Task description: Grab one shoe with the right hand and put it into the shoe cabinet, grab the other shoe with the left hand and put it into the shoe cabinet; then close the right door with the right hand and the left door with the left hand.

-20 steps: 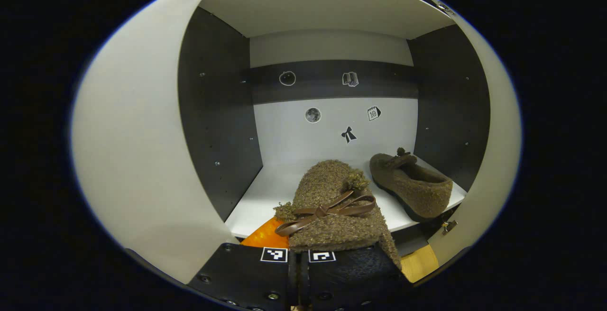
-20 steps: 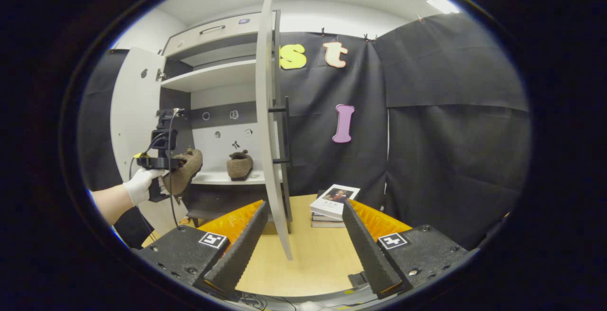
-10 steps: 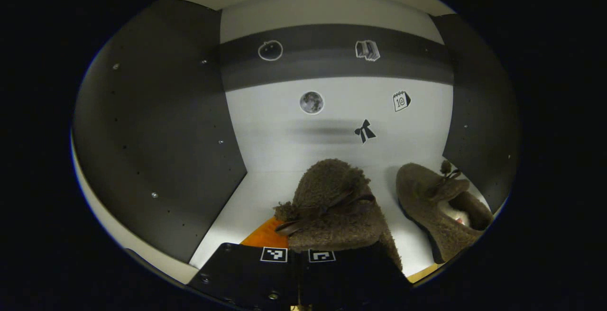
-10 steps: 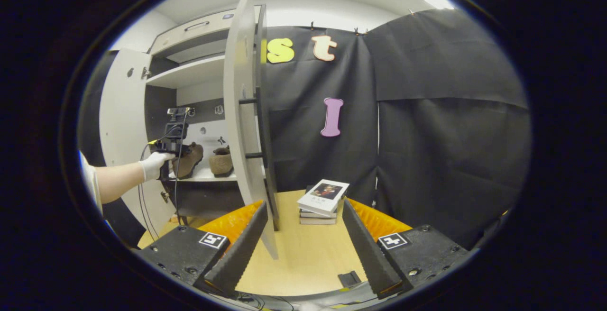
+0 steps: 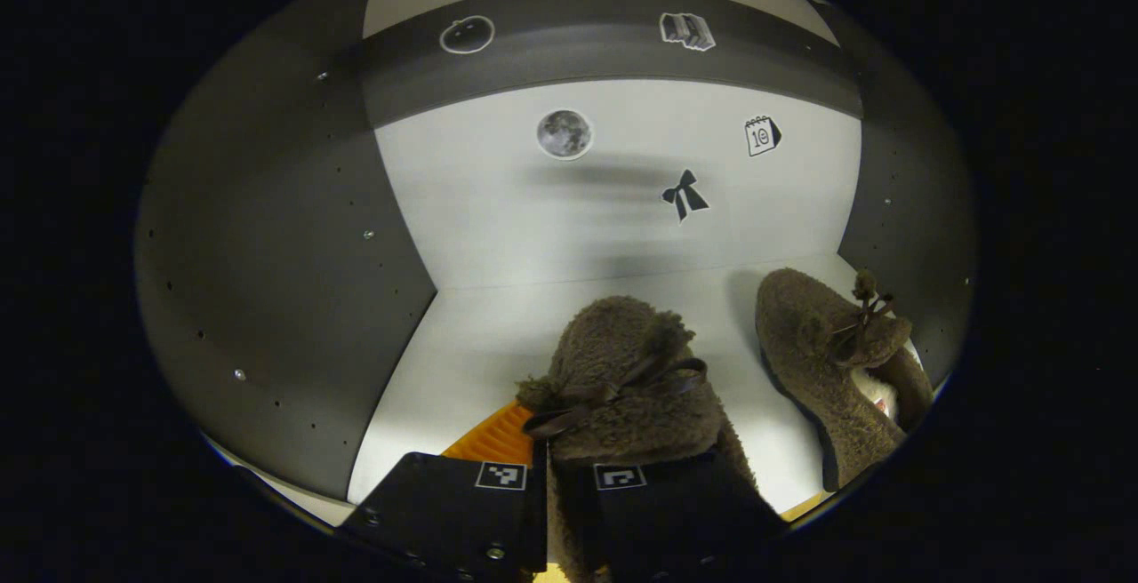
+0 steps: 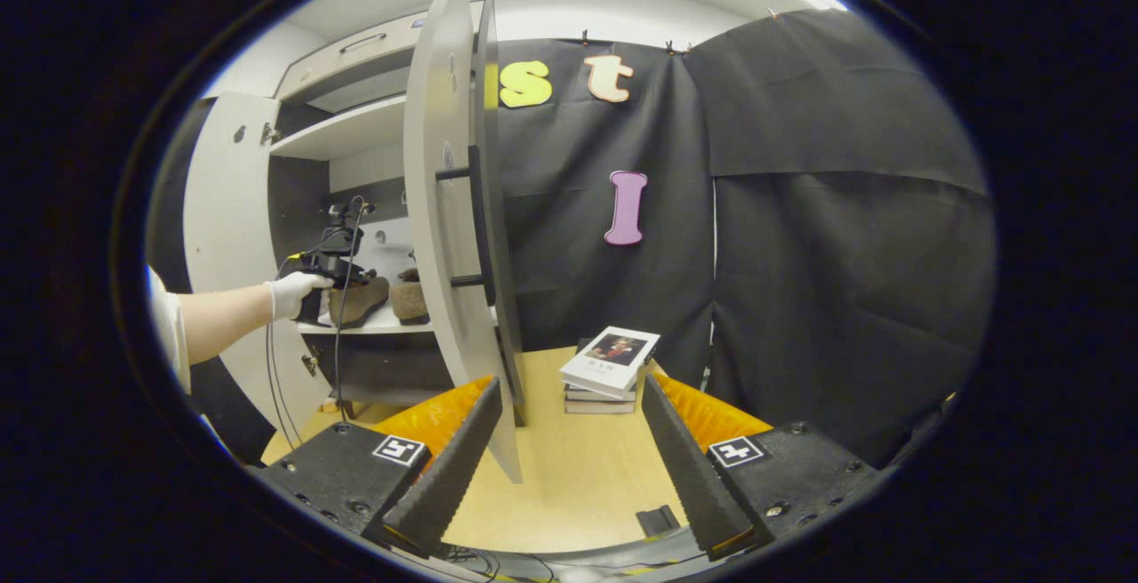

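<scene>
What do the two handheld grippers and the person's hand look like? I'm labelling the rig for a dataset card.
The right gripper has black bodies with square black-and-white markers, orange panels and dark ridged wedge fingers. The left gripper is built alike; a black camera and cables sit on it. The hand wears a white glove.

The left gripper view sits close inside the shoe cabinet [image 5: 267, 236], facing its back wall over the white shelf [image 5: 462, 334]. The right gripper view hangs farther back above the table [image 6: 569, 476], facing the open right door [image 6: 444, 210]. Both take in the shelf and its two shoes [image 6: 373, 299].
</scene>
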